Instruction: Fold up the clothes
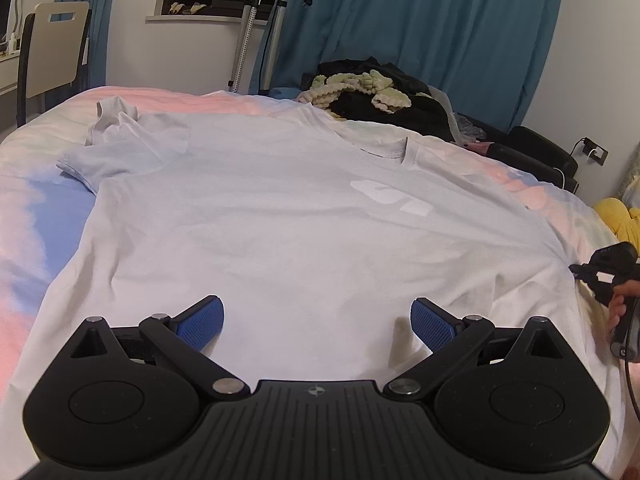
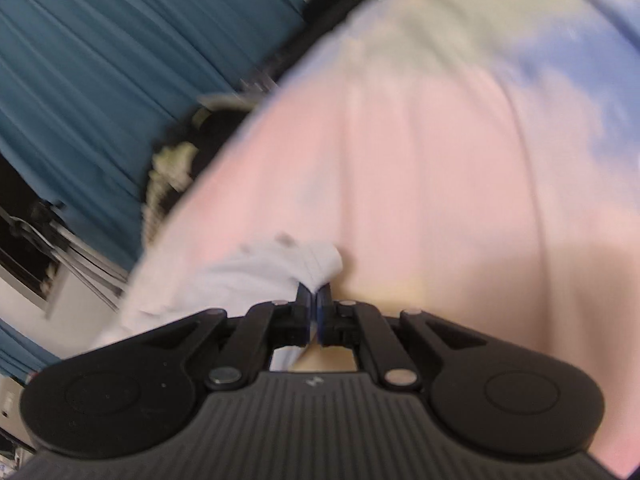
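The T-shirt [image 1: 280, 216] was thin, matt white cloth, mostly smooth with soft creases, and bore a flat, paler print [image 1: 390, 198] on its chest. Under it the bedsheet [image 1: 36, 208] was matt cloth in blurred pink, blue and cream. The left gripper [image 1: 316, 322] had a matt black plastic body with a ribbed grip, dull silver metal pins, and blue pads [image 1: 202, 320] with a fine cross-hatched, rubbery look. The right gripper [image 2: 314, 300] looked the same in make. The curtain [image 1: 420, 20] was matt teal cloth in folds. A nubbly, pale green knit [image 1: 360, 88] lay on dark cloth.
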The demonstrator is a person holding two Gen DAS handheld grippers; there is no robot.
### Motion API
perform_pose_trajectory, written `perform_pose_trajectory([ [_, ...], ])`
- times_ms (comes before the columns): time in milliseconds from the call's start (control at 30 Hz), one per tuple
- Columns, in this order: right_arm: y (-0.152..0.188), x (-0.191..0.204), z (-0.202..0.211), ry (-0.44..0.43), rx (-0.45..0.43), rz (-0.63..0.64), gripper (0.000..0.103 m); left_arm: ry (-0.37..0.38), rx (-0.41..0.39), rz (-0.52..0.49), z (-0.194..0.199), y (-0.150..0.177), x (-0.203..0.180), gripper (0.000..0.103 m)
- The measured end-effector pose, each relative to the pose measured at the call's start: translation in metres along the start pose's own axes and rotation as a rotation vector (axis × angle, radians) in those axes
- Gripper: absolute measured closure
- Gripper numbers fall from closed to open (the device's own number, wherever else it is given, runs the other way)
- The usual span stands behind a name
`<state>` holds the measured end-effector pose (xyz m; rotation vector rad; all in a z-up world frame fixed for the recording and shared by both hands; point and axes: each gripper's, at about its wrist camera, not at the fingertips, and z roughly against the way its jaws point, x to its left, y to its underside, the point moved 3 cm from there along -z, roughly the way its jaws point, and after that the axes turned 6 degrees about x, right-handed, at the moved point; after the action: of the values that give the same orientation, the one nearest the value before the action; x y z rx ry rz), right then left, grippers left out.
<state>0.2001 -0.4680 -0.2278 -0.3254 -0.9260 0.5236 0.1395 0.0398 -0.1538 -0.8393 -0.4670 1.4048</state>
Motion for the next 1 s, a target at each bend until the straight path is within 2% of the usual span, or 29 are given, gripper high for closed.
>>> perform_pose_trajectory([
  [167, 0.005, 0.012, -0.008, 0.03, -0.003, 0.147, 0.094, -0.006, -0.013, -0.009, 0.002, -0.002, 0.001, 0.002],
  [200, 0.006, 0.015, -0.006, 0.038, -0.005, 0.178, 0.09, -0.005, -0.018, -0.014, 0.003, -0.003, 0.0, 0.002],
  [267, 0.012, 0.023, 0.007, 0.074, -0.032, 0.269, 0.066, -0.002, -0.033, -0.032, 0.006, -0.004, -0.003, 0.002],
  [333, 0.019, 0.033, 0.02, 0.073, -0.062, 0.337, 0.06, 0.003, -0.051, -0.048, 0.011, -0.006, -0.005, 0.002],
  [467, 0.037, 0.059, 0.055, 0.037, -0.092, 0.398, 0.06, 0.019, -0.089, -0.065, 0.023, -0.01, -0.007, 0.002],
  [567, 0.058, 0.09, 0.085, -0.037, -0.098, 0.436, 0.06, 0.032, -0.118, -0.058, 0.034, -0.014, -0.005, 0.002],
  [733, 0.117, 0.144, 0.14, -0.189, -0.1, 0.583, 0.061, 0.034, -0.17, -0.043, 0.058, -0.02, 0.003, 0.002],
  [867, 0.158, 0.167, 0.168, -0.247, -0.085, 0.656, 0.06, 0.036, -0.235, -0.07, 0.084, -0.024, 0.002, 0.002],
  [1000, 0.184, 0.183, 0.191, -0.287, -0.096, 0.709, 0.06, 0.021, -0.29, -0.114, 0.101, -0.024, 0.003, 0.002],
])
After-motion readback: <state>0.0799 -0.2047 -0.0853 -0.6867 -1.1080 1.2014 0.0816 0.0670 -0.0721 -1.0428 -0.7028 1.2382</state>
